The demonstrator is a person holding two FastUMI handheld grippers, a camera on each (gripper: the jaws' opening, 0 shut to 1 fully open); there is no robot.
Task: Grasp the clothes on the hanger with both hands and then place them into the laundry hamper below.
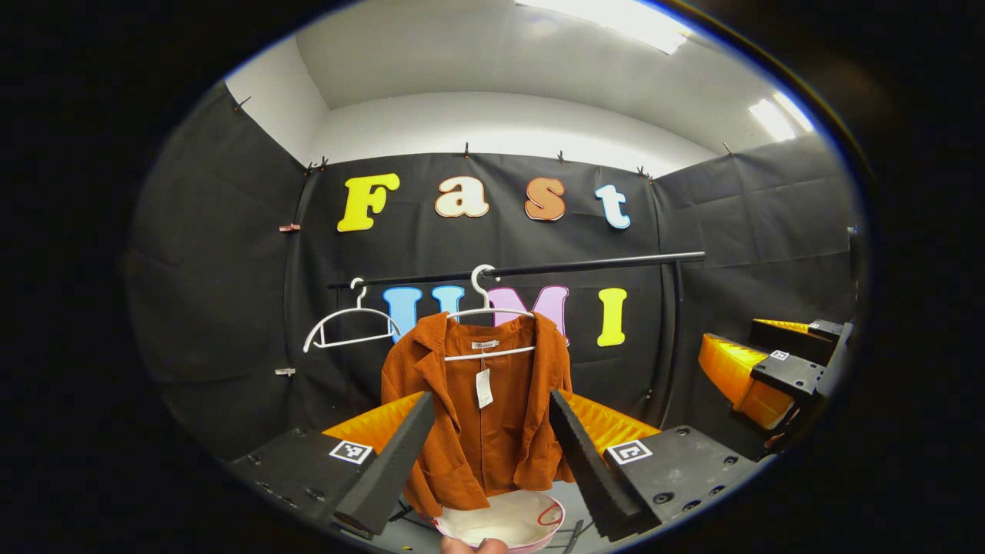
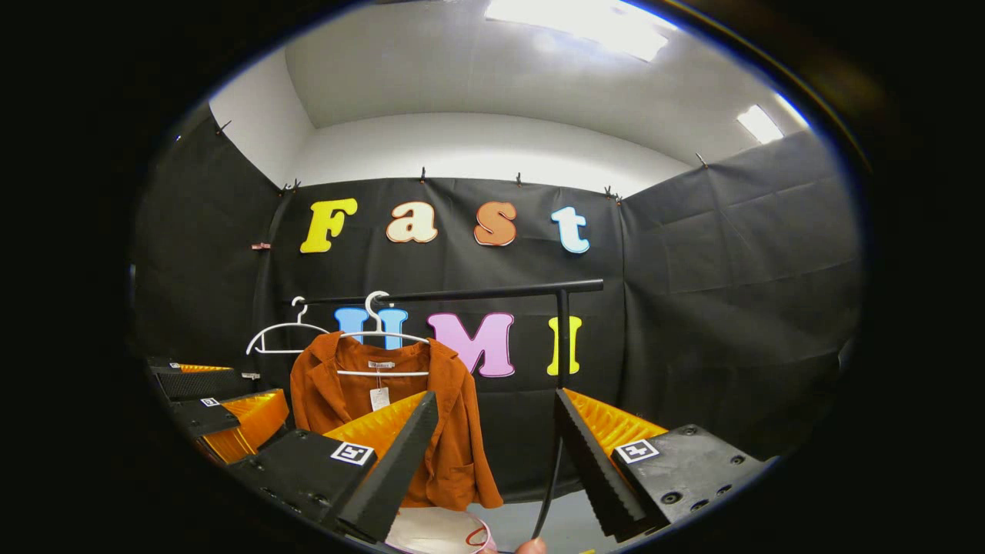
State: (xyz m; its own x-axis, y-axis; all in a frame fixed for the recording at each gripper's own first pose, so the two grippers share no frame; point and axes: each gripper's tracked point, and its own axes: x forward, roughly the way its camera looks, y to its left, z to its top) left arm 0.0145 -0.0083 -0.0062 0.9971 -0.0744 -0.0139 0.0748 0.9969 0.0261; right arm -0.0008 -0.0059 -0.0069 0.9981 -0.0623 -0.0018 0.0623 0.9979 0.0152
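Note:
A rust-orange corduroy jacket [image 1: 481, 400] [image 2: 454, 431] hangs on a white hanger [image 1: 492, 312] [image 2: 381, 335] from a black rail [image 1: 539, 269] [image 2: 462, 294]. Below it stands a white hamper with a pink rim [image 1: 504, 523] [image 2: 439, 535]. My left gripper [image 1: 485, 446] is open, short of the jacket, which shows between its fingers. My right gripper [image 2: 492, 454] is open too, aimed to the right of the jacket, its left finger [image 2: 400, 454] overlapping the jacket's edge. The right gripper [image 1: 777, 369] also shows at the right of the left gripper view, the left gripper [image 2: 215, 412] at the left of the right gripper view.
An empty white hanger [image 1: 350, 327] [image 2: 281, 335] hangs on the rail to the left of the jacket. The rail's black upright post [image 1: 677, 331] [image 2: 562, 338] stands to the right. Black cloth walls close the booth on three sides. A fingertip [image 1: 473, 546] shows at the bottom edge.

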